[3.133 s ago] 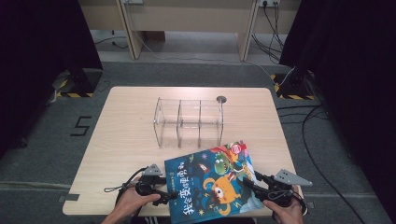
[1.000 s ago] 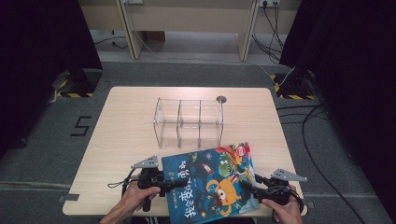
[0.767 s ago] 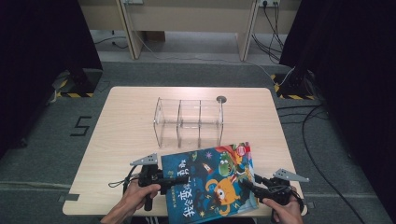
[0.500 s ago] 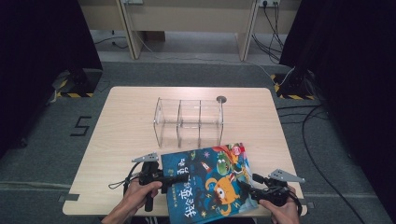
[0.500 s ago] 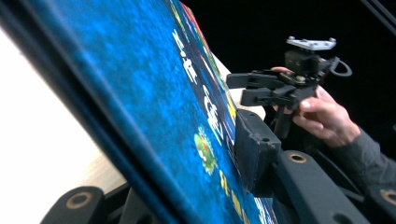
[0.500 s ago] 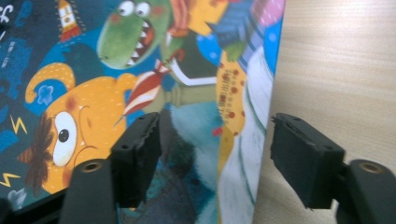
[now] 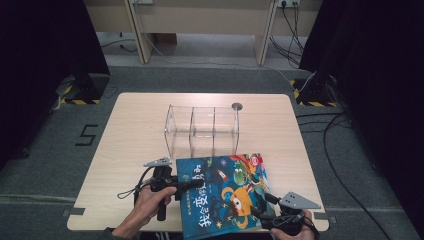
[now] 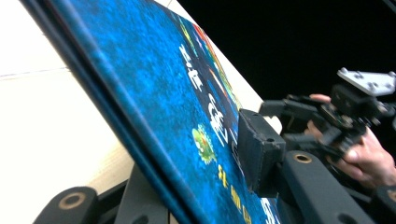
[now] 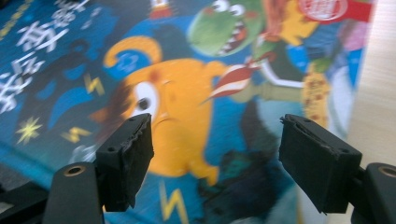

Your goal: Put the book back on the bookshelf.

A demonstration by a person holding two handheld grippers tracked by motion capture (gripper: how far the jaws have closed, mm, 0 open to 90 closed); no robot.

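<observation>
The picture book is located at the near edge of the wooden table, at 6 o'clock from the clear acrylic organizer, with its near end projecting past the table edge. In the left gripper view the book's spine edge is seen raised off the tabletop and tilted.

The left gripper is clamped on the book's left margin, at 9 o'clock on the cover; one pad is pressed flat against the blue cover. The right gripper is positioned at the cover's 5 o'clock corner. Its jaws have just been opening and stand wide apart above the orange cartoon figure; nothing is gripped between them (the book is carried by the left gripper alone).

The step in hand is judged to be a handover of the book to a one-sided hold, presumably ahead of filing it in the organizer. The next move calls for the book to be lifted clear and turned upright, its edge aligned with one compartment at 12 o'clock. Sag of the unsupported right side should be expected.
</observation>
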